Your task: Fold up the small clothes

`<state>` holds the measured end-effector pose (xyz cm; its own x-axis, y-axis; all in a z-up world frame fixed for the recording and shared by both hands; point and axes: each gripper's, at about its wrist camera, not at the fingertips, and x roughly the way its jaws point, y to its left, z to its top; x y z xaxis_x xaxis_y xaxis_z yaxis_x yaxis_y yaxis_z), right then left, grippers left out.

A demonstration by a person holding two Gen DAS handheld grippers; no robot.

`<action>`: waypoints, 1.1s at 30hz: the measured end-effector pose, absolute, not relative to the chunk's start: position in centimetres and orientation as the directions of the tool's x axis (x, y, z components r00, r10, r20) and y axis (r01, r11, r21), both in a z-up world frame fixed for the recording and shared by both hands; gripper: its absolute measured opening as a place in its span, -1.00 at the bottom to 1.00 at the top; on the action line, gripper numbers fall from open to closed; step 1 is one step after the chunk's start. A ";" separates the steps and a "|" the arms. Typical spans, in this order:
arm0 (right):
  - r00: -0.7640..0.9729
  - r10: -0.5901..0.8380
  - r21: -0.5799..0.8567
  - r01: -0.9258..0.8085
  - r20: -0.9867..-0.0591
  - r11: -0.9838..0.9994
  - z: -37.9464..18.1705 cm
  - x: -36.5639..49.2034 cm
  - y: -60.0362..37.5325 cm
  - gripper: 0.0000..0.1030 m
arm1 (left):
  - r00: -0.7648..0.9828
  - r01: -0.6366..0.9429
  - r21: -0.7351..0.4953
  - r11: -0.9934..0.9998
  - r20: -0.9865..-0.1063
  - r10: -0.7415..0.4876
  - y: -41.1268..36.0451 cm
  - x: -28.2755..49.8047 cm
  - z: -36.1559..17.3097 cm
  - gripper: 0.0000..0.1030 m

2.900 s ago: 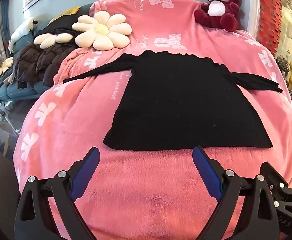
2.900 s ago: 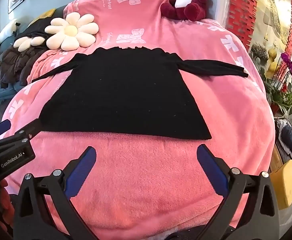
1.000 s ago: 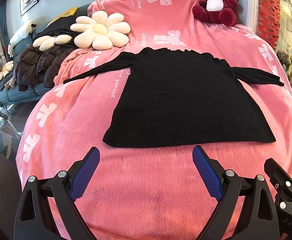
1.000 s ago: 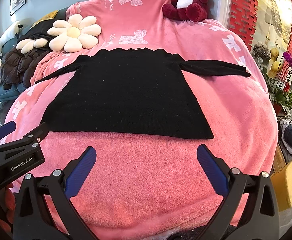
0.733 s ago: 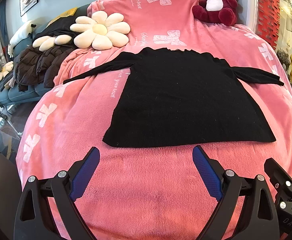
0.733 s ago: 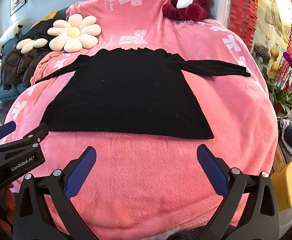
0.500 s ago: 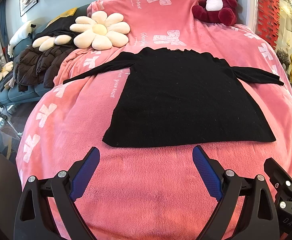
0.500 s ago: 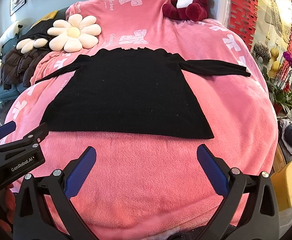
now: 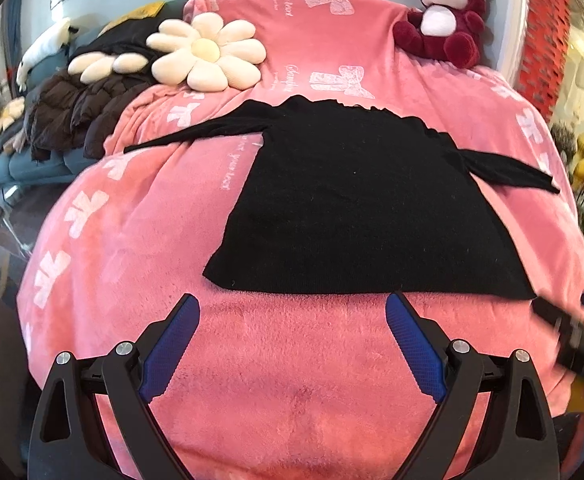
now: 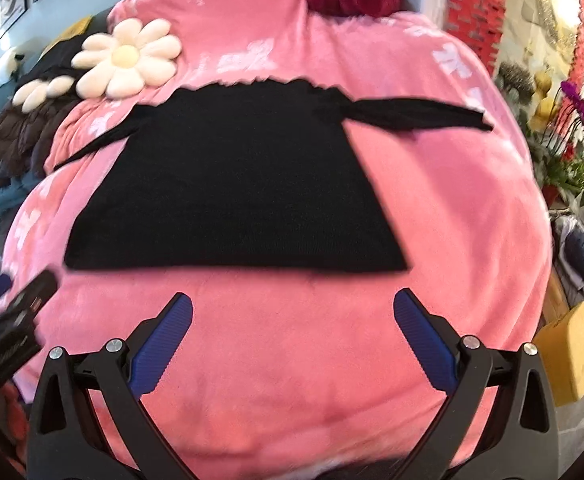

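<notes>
Script lettering in white is printed on the pink blanket [image 9: 300,360]: beside the black top's [image 9: 364,216] left edge I can make out "your text", and near the bow motif below the headboard a word that looks like "Glamping", though I cannot be sure. Further script at the blanket's top is too small to read. Lettering on my left gripper [image 10: 10,344] is blurred

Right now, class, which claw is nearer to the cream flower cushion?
Left, narrowly. The left claw sits below the black sweater's left half, the flower cushion's side; the right claw sits below its right half.
</notes>
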<state>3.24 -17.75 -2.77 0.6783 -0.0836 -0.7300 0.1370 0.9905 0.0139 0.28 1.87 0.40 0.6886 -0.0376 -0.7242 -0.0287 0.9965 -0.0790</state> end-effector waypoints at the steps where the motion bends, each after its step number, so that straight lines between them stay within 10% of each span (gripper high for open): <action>1: 0.676 -0.087 0.011 0.140 -0.731 0.990 -2.5 4.5 -18.9 0.91 | 0.680 -0.029 -0.091 0.995 -0.732 -0.047 2.0 0.6 0.3 0.79; 7: 0.674 -0.231 -0.063 0.265 -0.701 0.962 -2.9 14.7 -30.5 0.90 | 0.702 -0.018 -0.103 0.994 -0.709 -0.061 1.7 3.2 0.0 0.79; 13: 0.605 -0.305 0.043 0.491 -0.735 0.870 -5.4 24.1 -45.5 0.40 | 0.683 0.050 -0.102 0.994 -0.722 -0.109 -0.7 8.4 -2.2 0.79; 22: 0.581 -0.326 0.205 0.666 -0.746 0.717 -8.4 31.3 -57.7 0.39 | 0.681 0.133 -0.092 0.987 -0.715 -0.159 -3.6 11.6 -4.8 0.79; 27: 0.642 -0.252 0.310 0.630 -0.724 0.712 -8.7 32.0 -57.6 -0.88 | 0.677 0.163 -0.055 0.985 -0.720 -0.152 -4.4 11.8 -5.3 0.79; 33: 0.851 -0.062 0.473 0.349 -0.521 0.809 -1.0 34.0 -49.6 -0.88 | 0.674 0.146 -0.087 0.985 -0.721 -0.164 -3.7 12.0 -5.3 0.79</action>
